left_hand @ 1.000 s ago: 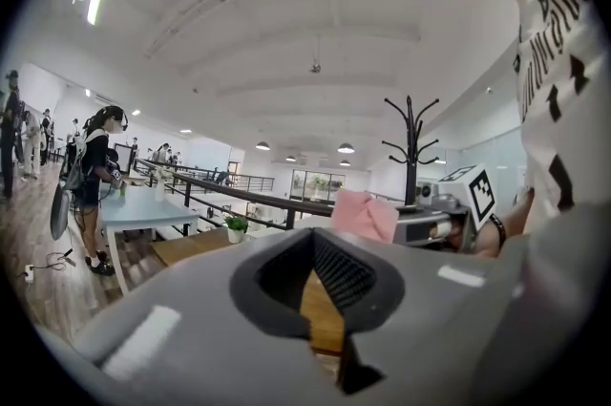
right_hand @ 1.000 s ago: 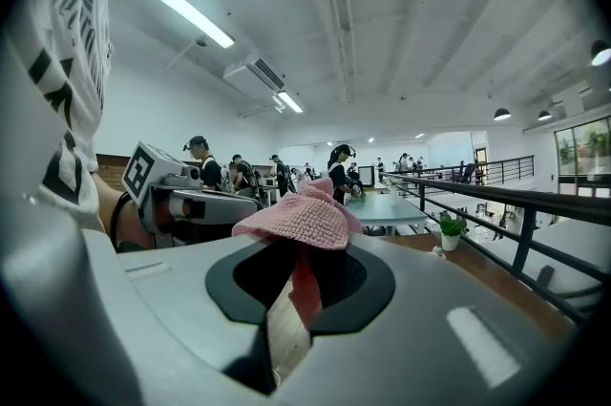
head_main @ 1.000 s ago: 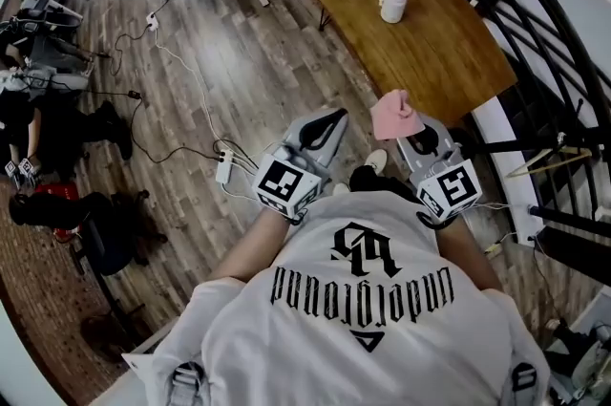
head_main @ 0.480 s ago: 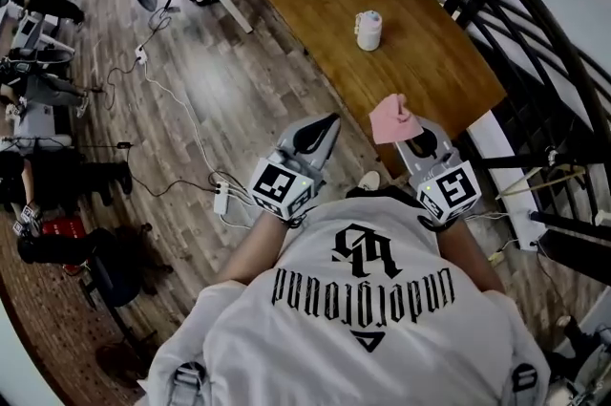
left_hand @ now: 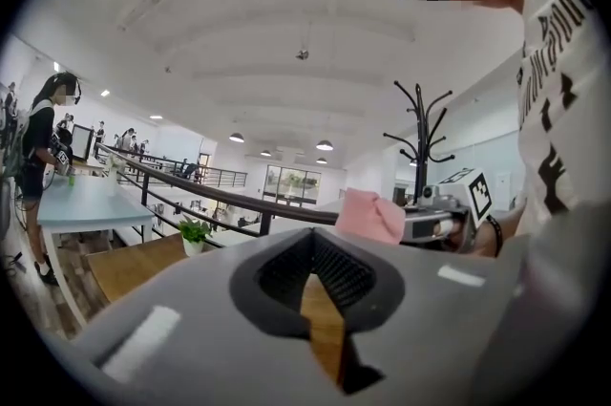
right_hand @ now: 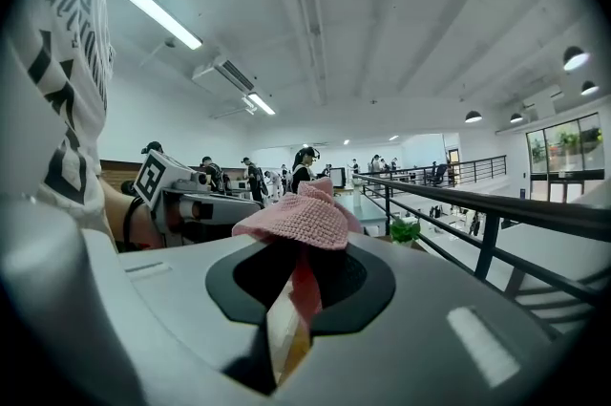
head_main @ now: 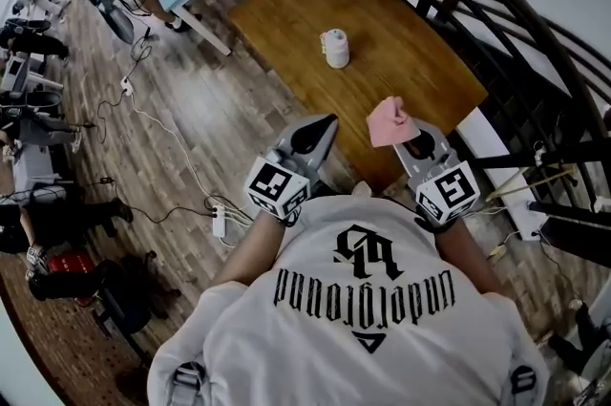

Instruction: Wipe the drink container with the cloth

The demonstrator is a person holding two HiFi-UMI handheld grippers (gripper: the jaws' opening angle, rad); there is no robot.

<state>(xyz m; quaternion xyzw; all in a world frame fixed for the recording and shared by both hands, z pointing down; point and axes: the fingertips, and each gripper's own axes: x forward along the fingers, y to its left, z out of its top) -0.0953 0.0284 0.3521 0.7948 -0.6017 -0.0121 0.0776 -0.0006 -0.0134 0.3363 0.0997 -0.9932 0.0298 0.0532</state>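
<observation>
On the far wooden table (head_main: 420, 60) a white cylindrical drink container (head_main: 335, 48) is seen. A pink knitted cloth (head_main: 391, 123) is clamped in the right tool (head_main: 418, 144); the left tool (head_main: 315, 133) is closed, empty.

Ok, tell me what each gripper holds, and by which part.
The right gripper pinches the pink cloth by a lower fold; the rest bunches above. The left gripper is shut, empty.

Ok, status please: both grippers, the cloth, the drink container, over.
Left gripper shut, empty. Right gripper shut on pink cloth. Drink container upright on wooden table, ahead, untouched. Nothing standing between.
</observation>
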